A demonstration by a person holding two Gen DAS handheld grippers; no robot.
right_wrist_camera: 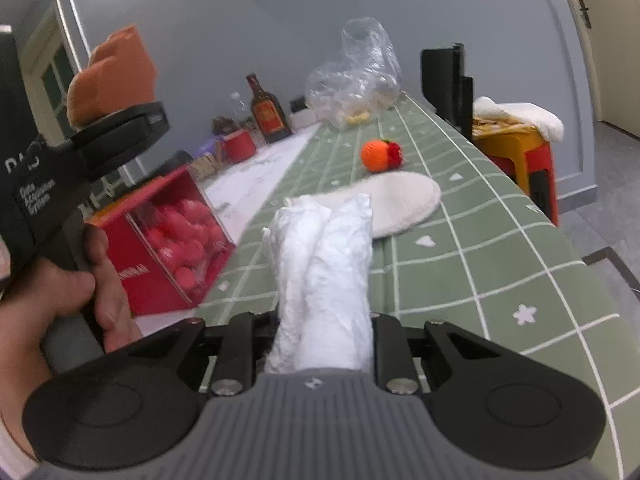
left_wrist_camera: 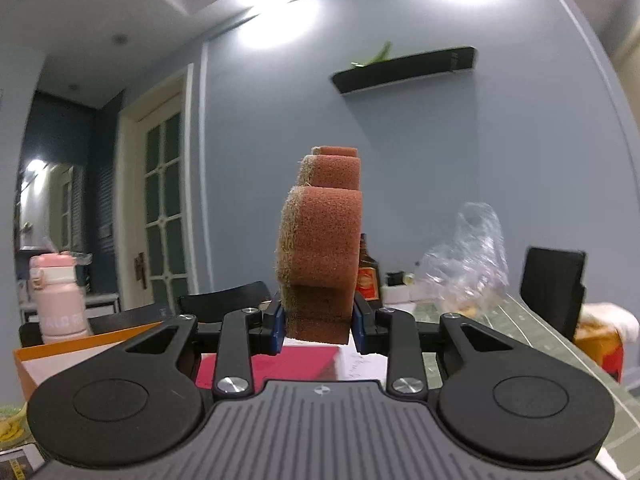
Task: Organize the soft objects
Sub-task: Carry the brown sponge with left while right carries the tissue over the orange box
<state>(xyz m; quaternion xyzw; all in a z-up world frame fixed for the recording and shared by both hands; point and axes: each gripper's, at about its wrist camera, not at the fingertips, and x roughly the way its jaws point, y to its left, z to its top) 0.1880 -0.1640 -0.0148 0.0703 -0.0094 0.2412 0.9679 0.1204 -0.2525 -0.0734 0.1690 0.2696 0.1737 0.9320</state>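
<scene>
My left gripper point(left_wrist_camera: 319, 322) is shut on a wavy orange-brown sponge point(left_wrist_camera: 322, 248) with a tan scouring side, held upright above the table. The same sponge point(right_wrist_camera: 110, 76) and the left gripper show at the left of the right wrist view, raised beside a red box. My right gripper point(right_wrist_camera: 323, 336) is shut on a crumpled white cloth point(right_wrist_camera: 322, 276) that sticks forward over the green checked tablecloth point(right_wrist_camera: 480, 240). A round white pad point(right_wrist_camera: 400, 202) and an orange knitted ball point(right_wrist_camera: 378, 155) lie farther along the table.
A red box of pink balls point(right_wrist_camera: 168, 240) stands at the left. A clear plastic bag point(right_wrist_camera: 356, 76), a brown bottle point(right_wrist_camera: 268, 110) and a red cup point(right_wrist_camera: 240, 145) sit at the far end. A black chair point(right_wrist_camera: 448, 84) and an orange stool point(right_wrist_camera: 516, 144) stand beyond the right edge.
</scene>
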